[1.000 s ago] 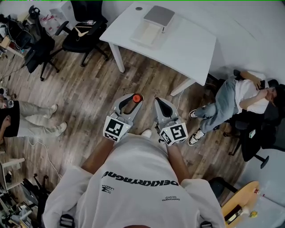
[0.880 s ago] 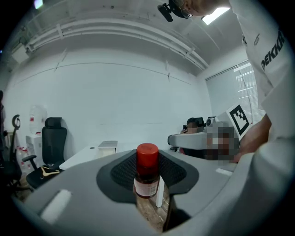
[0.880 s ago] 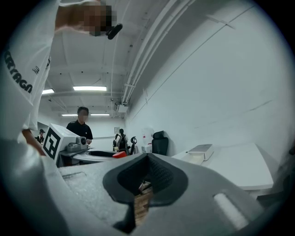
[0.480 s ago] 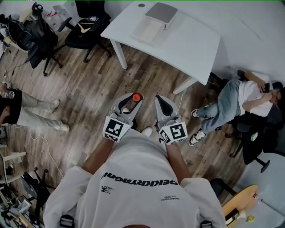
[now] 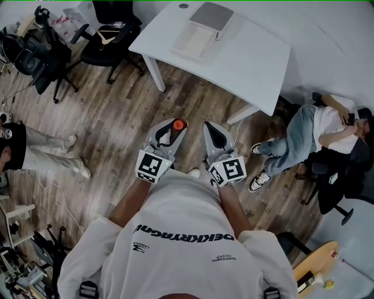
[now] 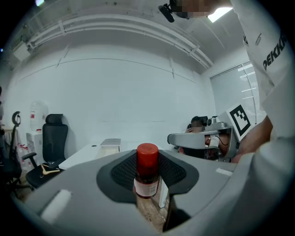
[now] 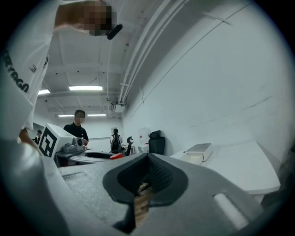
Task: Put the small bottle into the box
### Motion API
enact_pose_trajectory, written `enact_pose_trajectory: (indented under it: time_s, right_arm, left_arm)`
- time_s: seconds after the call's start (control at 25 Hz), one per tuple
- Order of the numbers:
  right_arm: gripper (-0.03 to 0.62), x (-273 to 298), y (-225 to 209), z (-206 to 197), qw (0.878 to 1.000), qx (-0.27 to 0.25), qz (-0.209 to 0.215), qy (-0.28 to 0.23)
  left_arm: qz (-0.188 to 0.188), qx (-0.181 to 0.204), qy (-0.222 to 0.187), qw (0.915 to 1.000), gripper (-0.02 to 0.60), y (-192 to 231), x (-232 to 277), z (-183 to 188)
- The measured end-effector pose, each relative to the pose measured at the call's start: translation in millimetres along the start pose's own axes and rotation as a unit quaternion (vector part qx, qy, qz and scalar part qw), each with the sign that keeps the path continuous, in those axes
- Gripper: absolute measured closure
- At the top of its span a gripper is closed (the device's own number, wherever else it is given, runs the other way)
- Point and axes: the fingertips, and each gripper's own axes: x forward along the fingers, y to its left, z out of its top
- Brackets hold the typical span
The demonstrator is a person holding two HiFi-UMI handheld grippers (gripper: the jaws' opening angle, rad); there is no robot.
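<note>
Small bottle [image 6: 147, 171]: red cap, white label, upright, pinched between left gripper [image 5: 170, 133] fingers [image 6: 115, 173], centre of head view. Box [image 5: 201, 29]: flat, grey and white, on white table [image 5: 251, 58], upper centre, well apart from the bottle.

The floor [image 5: 111, 128] is of wood planks, matt, with a visible grain. The table [image 5: 257, 64] on the far side has a white, smooth top, and the box [image 5: 209, 17] on it looks matt grey. The small bottle [image 6: 147, 177] has a glossy red plastic cap and a paper label. The left gripper [image 5: 173, 129] has a grey, matt, slightly grainy plastic shell. Its pads [image 6: 120, 173] are black and finely textured. The person's shirt [image 5: 181, 233] is white cloth.
</note>
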Motion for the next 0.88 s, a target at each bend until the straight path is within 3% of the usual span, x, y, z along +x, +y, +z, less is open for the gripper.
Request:
enact_pose_trajectory:
  time_s: [0.52,0.88]
  right_arm:
    - [0.597,99,-56,1,0.999,0.004,-0.036,-0.002]
    - [0.597,170,-93,9,0.997,0.011,-0.07,0.005]
  left_arm:
    - [-0.03,-0.003,0.003,0.9995,0.437,87,75,3]
    - [-0.073,-0.004,0.013,0.9973,0.437,148,137,17]
